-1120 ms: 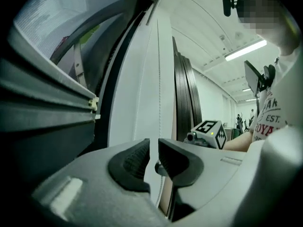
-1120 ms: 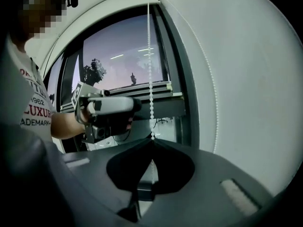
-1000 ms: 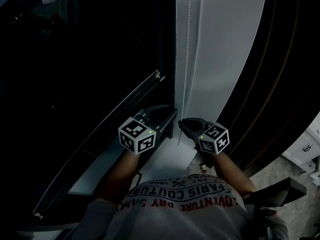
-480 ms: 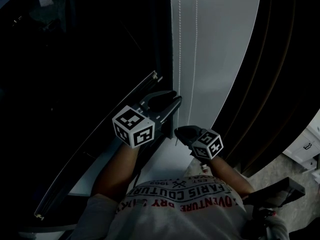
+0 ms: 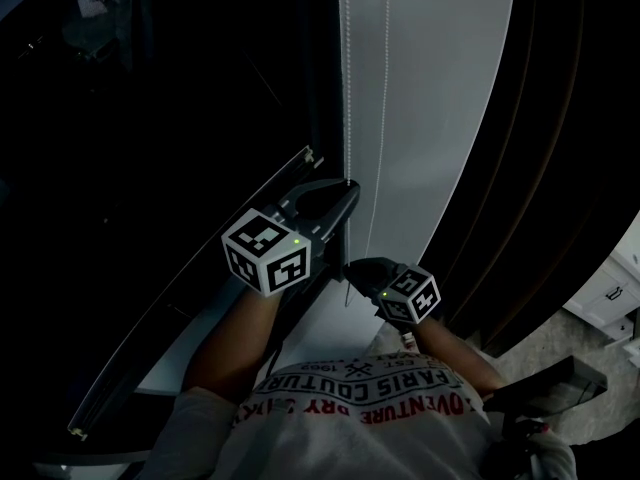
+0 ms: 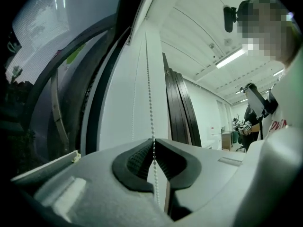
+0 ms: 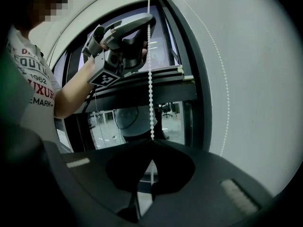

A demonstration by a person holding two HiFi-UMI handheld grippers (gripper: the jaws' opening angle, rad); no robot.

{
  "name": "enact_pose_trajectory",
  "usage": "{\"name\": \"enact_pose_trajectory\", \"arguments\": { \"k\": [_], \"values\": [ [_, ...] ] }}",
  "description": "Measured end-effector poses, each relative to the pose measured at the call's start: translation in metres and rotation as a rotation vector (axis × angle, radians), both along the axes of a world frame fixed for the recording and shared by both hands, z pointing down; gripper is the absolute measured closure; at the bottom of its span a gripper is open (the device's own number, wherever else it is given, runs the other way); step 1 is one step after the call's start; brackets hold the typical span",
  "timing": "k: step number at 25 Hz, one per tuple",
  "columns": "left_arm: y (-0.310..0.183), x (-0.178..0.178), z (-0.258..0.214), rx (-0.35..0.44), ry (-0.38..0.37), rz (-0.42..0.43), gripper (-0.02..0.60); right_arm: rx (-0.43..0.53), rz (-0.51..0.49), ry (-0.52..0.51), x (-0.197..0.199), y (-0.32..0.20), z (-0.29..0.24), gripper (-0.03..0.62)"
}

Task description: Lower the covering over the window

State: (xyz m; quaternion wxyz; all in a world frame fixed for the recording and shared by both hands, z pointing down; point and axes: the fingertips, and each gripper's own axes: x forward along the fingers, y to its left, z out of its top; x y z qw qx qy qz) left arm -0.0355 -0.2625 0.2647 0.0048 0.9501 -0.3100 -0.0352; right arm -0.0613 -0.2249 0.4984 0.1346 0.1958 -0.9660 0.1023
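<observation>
Left gripper (image 6: 153, 144) jaws just closing, pinching bead chain (image 6: 150, 103); right gripper (image 7: 151, 143) clamped on same chain below; white blind (image 5: 440, 98) behind; dark window frame (image 5: 325, 88) beside.

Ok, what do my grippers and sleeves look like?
Your left gripper and right gripper: grey shells, black pads, each with a cube of black-and-white square markers and a green light. Pale short-sleeved T-shirt, red and dark lettering. The left jaws have just closed on the bead chain.

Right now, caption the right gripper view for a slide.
Right gripper shut on the bead chain; left gripper, fingers just closed, pinches it higher up.
</observation>
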Motion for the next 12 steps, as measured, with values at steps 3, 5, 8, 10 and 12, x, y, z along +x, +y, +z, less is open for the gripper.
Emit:
{"name": "enact_pose_trajectory", "arguments": {
  "k": [3,5,8,10,12],
  "values": [
    [0.002,0.003,0.007,-0.014,-0.025,-0.003,0.568,0.004,0.003,0.016,0.003,0.0,0.006,0.594],
    [0.005,0.007,0.014,-0.013,-0.056,-0.006,0.568,-0.003,0.019,0.027,0.006,0.001,0.013,0.594],
    [0.009,0.007,0.015,-0.013,-0.034,-0.004,0.569,-0.033,0.048,0.003,0.014,0.0,0.018,0.594],
    [0.007,0.005,0.016,-0.006,-0.031,-0.013,0.569,-0.031,0.04,-0.003,0.017,-0.001,0.016,0.592],
    [0.003,0.002,0.018,0.008,-0.043,-0.03,0.569,-0.043,0.023,-0.004,0.021,0.0,0.021,0.588]
  ]
}}
